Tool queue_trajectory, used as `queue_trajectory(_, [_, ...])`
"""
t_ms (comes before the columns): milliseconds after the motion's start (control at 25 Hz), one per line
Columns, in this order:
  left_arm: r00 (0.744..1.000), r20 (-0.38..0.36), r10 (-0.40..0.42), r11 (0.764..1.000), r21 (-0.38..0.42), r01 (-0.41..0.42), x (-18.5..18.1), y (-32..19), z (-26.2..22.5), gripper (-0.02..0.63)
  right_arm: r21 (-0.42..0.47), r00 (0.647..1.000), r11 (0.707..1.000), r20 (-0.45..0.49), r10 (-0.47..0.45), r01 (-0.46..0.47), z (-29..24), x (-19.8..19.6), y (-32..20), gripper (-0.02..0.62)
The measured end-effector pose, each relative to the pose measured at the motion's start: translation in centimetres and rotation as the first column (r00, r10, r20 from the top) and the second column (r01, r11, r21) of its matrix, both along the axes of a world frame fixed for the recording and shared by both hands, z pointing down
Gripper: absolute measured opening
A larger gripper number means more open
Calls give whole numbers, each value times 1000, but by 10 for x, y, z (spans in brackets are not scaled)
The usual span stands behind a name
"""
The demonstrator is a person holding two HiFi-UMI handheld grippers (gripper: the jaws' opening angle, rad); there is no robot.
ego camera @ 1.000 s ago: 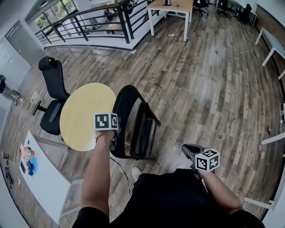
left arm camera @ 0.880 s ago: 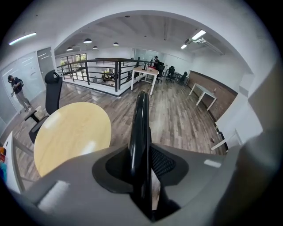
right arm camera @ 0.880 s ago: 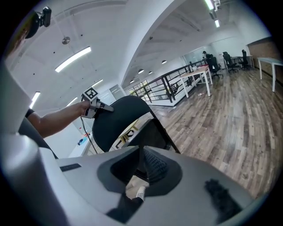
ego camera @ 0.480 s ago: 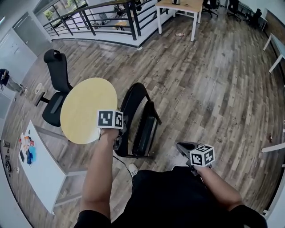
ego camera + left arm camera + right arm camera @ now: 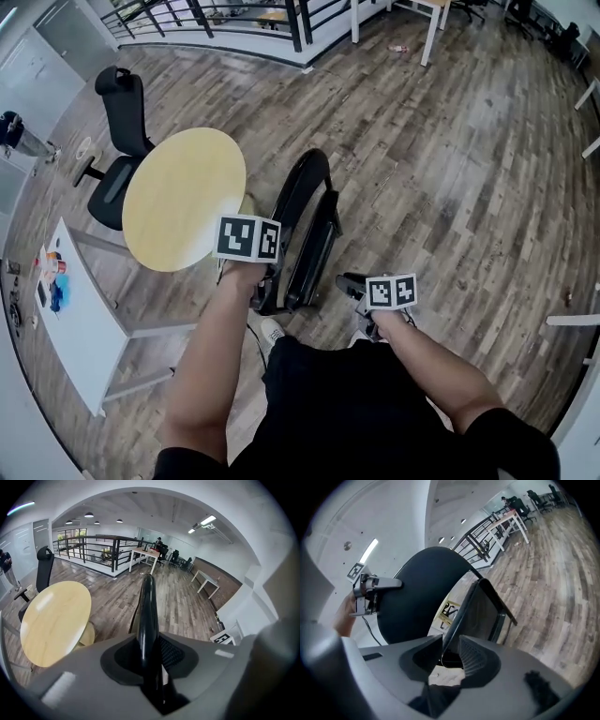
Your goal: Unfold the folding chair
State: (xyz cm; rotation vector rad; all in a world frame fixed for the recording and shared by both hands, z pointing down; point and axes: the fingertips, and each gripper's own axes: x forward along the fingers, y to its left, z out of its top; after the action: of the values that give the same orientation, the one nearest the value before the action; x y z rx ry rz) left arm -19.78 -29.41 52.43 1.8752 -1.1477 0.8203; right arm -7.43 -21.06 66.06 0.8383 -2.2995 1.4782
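From the head view, the near corner of the folding chair is lost behind the person's left arm, and its folded seat covers the legs beneath. The coloured bits and pieces on the white surface are too small to name. A bystander at the left rim is cut off by the picture's edge.

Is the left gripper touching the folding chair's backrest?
Touching. The left gripper view shows the left gripper, its jaws just closed further, pinching the folding chair's black backrest rim.

Left gripper jaws closing, right gripper opening
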Motion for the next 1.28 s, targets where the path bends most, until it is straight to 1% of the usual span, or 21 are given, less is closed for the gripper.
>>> queue_trajectory(80, [1000,0,5,1000,1,-5,9,1,-1,91,-23,999,1000,42,2,-1,5,-19,-7,126])
queue_trajectory(200, [1000,12,8,1000,10,-8,17,4,0,91,-74,997,997,72,18,-13,20,-40,-13,169])
queue_trajectory(280, [1000,11,9,1000,10,-9,22,5,0,91,-114,997,993,70,25,-17,35,-51,-14,190])
queue_trajectory(440, [1000,19,15,1000,12,-15,30,8,-1,89,-166,999,985,32,44,-38,58,-64,-10,201])
queue_trajectory(600, [1000,26,17,1000,16,-17,27,7,-2,91,-157,1000,987,-3,18,-18,67,-72,-7,204])
queue_trajectory(680, [1000,25,14,1000,16,-15,27,6,-2,89,-153,999,988,-25,27,-31,72,-75,-14,208])
queue_trajectory(800, [999,38,18,1000,12,-19,30,5,-1,90,-145,995,987,-85,56,-68,77,-81,-26,212])
queue_trajectory(960, [999,42,24,1000,9,-24,34,9,0,87,-147,986,987,-163,34,-58,87,-94,-32,213])
queue_trajectory(1120, [995,95,22,999,28,-25,25,6,2,89,-183,984,979,-171,55,-86,94,-89,-32,212])
queue_trajectory(1200, [995,96,26,999,28,-28,22,5,4,91,-189,983,977,-168,70,-102,94,-81,-29,212])
queue_trajectory(1280, [996,80,28,999,23,-30,23,5,4,89,-175,981,979,-179,72,-104,94,-73,-26,212])
